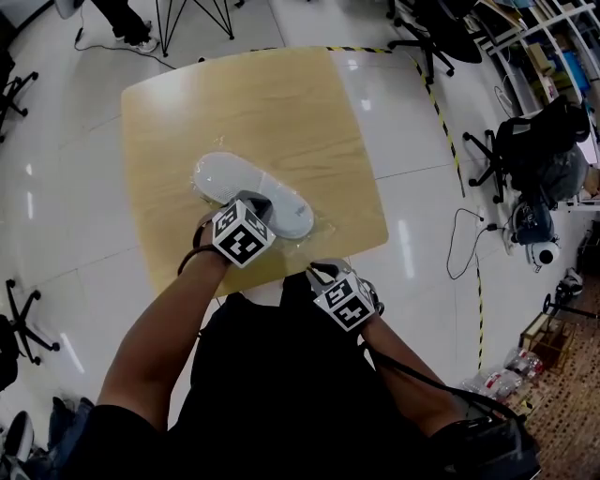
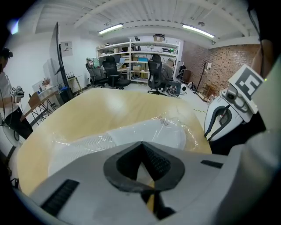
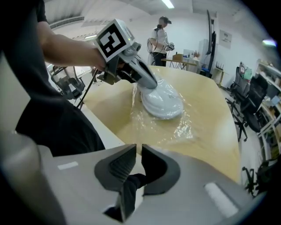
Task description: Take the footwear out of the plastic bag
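Observation:
A white slipper (image 1: 225, 175) lies inside a clear plastic bag (image 1: 324, 231) in the middle of the wooden table (image 1: 234, 103). My left gripper (image 1: 255, 202) is shut, its tips down on the slipper's near end. In the right gripper view the film (image 3: 133, 100) rises in a crease to those tips (image 3: 153, 83), so they pinch the bag. In the left gripper view the bagged slipper (image 2: 145, 131) lies just beyond the closed tips (image 2: 141, 143). My right gripper (image 1: 323, 274) hangs off the table's near edge, jaws a narrow gap apart (image 3: 138, 148), nothing between them.
Office chairs (image 1: 487, 155) and cables stand on the floor to the right, beside striped floor tape. A stand's legs (image 1: 187, 19) are beyond the table's far edge. A person (image 3: 160, 30) stands past the table, with desks and shelves behind.

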Tool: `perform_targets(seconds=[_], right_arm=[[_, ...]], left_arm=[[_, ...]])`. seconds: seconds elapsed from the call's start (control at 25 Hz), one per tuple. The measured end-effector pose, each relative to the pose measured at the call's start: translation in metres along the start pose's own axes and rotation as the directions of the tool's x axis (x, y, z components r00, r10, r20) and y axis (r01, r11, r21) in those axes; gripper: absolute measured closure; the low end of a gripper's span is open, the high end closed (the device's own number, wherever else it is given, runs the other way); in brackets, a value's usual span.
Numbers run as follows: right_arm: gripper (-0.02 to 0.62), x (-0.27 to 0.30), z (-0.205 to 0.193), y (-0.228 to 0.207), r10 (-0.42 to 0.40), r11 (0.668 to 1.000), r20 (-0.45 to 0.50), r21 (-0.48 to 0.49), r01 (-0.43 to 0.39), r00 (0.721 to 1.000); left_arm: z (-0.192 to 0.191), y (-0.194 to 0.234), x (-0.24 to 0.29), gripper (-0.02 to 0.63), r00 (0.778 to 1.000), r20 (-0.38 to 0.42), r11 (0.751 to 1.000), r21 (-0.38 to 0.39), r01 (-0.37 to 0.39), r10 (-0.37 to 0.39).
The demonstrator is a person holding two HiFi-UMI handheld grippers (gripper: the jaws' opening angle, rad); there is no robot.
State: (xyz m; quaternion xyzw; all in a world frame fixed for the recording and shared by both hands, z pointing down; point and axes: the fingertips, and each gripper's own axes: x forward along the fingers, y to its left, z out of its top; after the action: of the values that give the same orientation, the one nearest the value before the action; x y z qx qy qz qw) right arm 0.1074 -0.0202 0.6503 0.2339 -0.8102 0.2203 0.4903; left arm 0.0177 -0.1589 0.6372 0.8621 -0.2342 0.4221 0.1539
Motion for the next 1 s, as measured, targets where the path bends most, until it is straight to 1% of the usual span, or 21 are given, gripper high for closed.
perform_targets(seconds=[0.04,0.08,0.12,0.2,0.24,0.32,0.36,0.44,0.52,0.64,0.68,0.76,0.84,0.88,0.92,1.0], right_arm=[[0.558,-0.004,-0.003,-0.002,0.011,1.0,-0.006,0.003,-0.011,1.0],[0.557,-0.01,0.001,-0.006,0.014,1.0,0.007,0.019,-0.015,1.0],[0.557,-0.015,0.012,-0.015,0.006,0.999,0.041,0.045,-0.008,0.999],[0.558,-0.022,0.04,-0.044,-0.053,0.995,0.114,0.095,0.042,0.992],[0.56,-0.022,0.051,-0.061,-0.096,0.991,0.127,0.1,0.084,0.987],[0.561,-0.013,0.059,-0.089,-0.161,0.986,0.103,0.059,0.155,0.982],[0.56,-0.008,0.057,-0.098,-0.174,0.985,0.079,0.025,0.172,0.982],[0.557,-0.001,0.046,-0.106,-0.17,0.984,0.049,-0.041,0.172,0.984],[0.555,-0.002,0.033,-0.105,-0.159,0.984,0.049,-0.076,0.162,0.986],[0.551,-0.013,0.017,-0.098,-0.191,0.979,0.024,-0.068,0.192,0.981],[0.551,-0.015,0.019,-0.093,-0.196,0.978,0.031,-0.064,0.198,0.98],[0.551,-0.011,0.036,-0.073,-0.166,0.982,0.079,-0.08,0.173,0.983],[0.551,0.002,0.046,-0.055,-0.13,0.979,0.096,-0.142,0.143,0.987],[0.551,0.007,0.046,-0.051,-0.124,0.976,0.088,-0.17,0.137,0.988],[0.57,0.01,0.042,-0.049,-0.122,0.974,0.084,-0.183,0.136,0.989],[0.58,0.008,0.032,-0.048,-0.118,0.978,0.086,-0.16,0.131,0.989]], left_arm=[[0.0,0.0,0.0,0.601,1.0,0.004,1.0,0.005,0.0,0.0],[0.0,-0.001,-0.001,0.601,1.0,0.007,1.0,0.012,-0.001,0.001],[0.0,0.0,-0.001,0.601,1.0,0.008,1.0,0.015,-0.001,0.001],[0.0,0.001,-0.001,0.601,1.0,0.009,1.0,0.012,0.0,0.0],[-0.001,0.001,-0.001,0.601,1.0,0.008,1.0,0.007,-0.001,0.001],[-0.003,0.001,-0.002,0.601,1.0,0.002,1.0,0.0,-0.002,0.002],[-0.003,0.0,-0.002,0.601,1.0,-0.003,1.0,-0.001,-0.001,0.001],[-0.003,-0.001,-0.003,0.601,1.0,-0.008,1.0,-0.003,0.005,-0.005],[-0.003,0.0,-0.003,0.601,1.0,-0.007,1.0,-0.008,0.012,-0.013],[-0.003,0.0,-0.003,0.601,1.0,-0.005,1.0,-0.016,0.018,-0.018],[-0.003,0.0,-0.003,0.601,1.0,-0.004,1.0,-0.016,0.017,-0.017],[-0.005,0.002,-0.004,0.601,1.0,-0.004,1.0,-0.018,0.014,-0.014],[-0.006,0.002,-0.004,0.601,1.0,-0.008,1.0,-0.017,0.01,-0.01],[-0.005,0.001,-0.003,0.601,1.0,-0.008,1.0,-0.017,0.011,-0.011],[-0.003,0.0,-0.002,0.601,1.0,-0.007,1.0,-0.018,0.015,-0.016],[-0.002,-0.001,-0.001,0.601,0.999,-0.005,0.999,-0.03,0.031,-0.032]])
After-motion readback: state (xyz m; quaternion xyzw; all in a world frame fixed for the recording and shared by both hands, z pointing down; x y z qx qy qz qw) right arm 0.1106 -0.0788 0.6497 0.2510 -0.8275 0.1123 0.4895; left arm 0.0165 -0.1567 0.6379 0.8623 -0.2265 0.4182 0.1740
